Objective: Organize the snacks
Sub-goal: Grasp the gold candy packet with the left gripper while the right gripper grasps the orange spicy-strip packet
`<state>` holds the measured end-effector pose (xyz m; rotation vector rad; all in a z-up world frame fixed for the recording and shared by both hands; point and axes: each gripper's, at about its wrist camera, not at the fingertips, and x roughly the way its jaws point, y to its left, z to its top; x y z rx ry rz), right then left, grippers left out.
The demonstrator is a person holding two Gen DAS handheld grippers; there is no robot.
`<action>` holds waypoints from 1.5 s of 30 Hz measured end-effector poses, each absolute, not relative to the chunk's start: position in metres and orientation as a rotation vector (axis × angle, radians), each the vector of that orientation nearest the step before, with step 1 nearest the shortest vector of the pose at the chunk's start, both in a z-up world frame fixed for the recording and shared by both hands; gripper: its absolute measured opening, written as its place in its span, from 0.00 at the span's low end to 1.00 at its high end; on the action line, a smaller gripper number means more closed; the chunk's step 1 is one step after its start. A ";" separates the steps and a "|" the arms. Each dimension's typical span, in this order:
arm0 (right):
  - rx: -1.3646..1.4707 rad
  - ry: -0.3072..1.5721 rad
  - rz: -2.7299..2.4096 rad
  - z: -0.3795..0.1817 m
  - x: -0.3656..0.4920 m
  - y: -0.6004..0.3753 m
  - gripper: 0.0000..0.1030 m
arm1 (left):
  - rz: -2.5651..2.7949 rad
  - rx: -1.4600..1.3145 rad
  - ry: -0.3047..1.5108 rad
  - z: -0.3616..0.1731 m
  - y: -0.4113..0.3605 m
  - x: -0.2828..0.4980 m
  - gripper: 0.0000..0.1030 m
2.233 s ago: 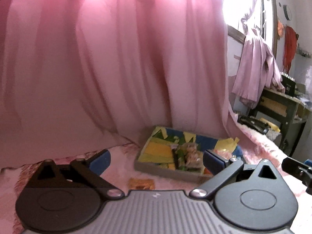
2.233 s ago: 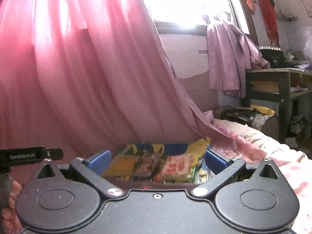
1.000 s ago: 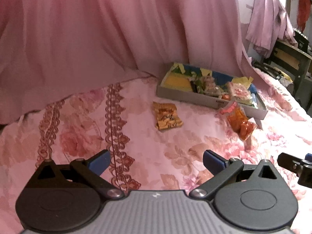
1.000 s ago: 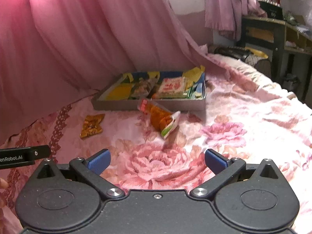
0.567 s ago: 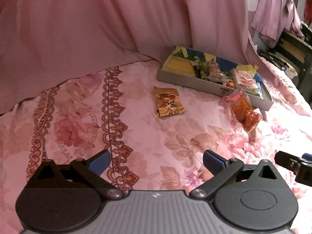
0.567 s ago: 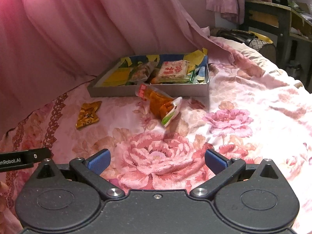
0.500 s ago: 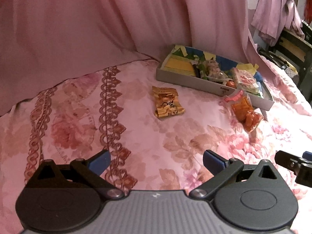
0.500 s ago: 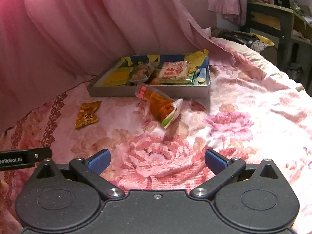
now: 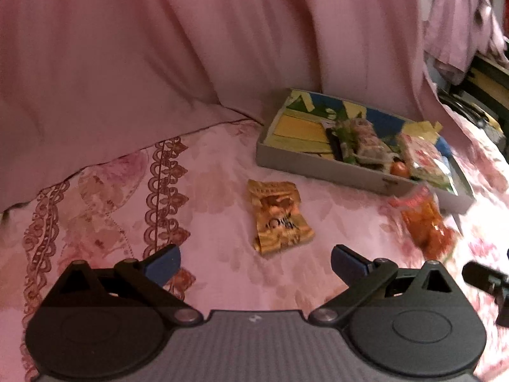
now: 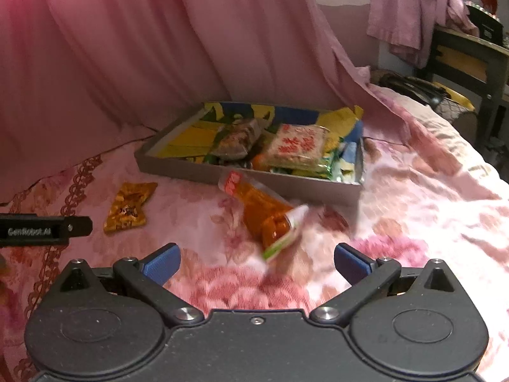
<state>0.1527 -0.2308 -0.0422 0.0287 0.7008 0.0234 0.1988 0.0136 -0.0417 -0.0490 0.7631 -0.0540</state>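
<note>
Left wrist view: the task is being judged as partly done, since several packets are already being held in the grey tray point(image 9: 318, 160) far ahead and to the right of the left gripper point(image 9: 256, 262), while two snacks are being left out on the floral bedspread point(image 9: 206, 191). A golden packet point(image 9: 280, 219) is being seen just ahead of the wide-spread, empty jaws, lying flat and crinkled, apart from the tray. An orange packet point(image 9: 424, 222), blurred here, is lying further right, close to the tray's near wall. In the right wrist view the right gripper point(image 10: 257, 262) is likewise being held wide and empty, with the orange packet point(image 10: 265, 216) directly ahead of it, slanted, clear-sided with a green-white end, and the golden packet point(image 10: 128, 207) off to its left. Both loose packets are probably still to be placed in the tray point(image 10: 286, 180).
</note>
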 end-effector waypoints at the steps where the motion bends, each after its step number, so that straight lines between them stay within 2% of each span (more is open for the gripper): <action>1: 0.024 0.702 0.031 -0.044 0.158 -0.231 0.99 | -0.054 -0.059 0.763 -0.043 0.015 0.204 1.00; 11: -0.023 0.708 0.030 -0.069 0.203 -0.231 0.99 | -0.050 -0.081 0.762 -0.061 0.021 0.248 1.00; 18: 0.060 0.740 -0.022 -0.090 0.228 -0.246 0.99 | -0.092 -0.074 0.751 -0.073 0.018 0.266 1.00; 39: 0.103 0.701 0.025 -0.116 0.246 -0.237 0.99 | -0.234 0.046 0.759 -0.105 -0.005 0.291 1.00; 45: 0.108 0.683 0.032 -0.114 0.246 -0.234 0.96 | -0.284 0.010 0.766 -0.104 -0.006 0.291 0.89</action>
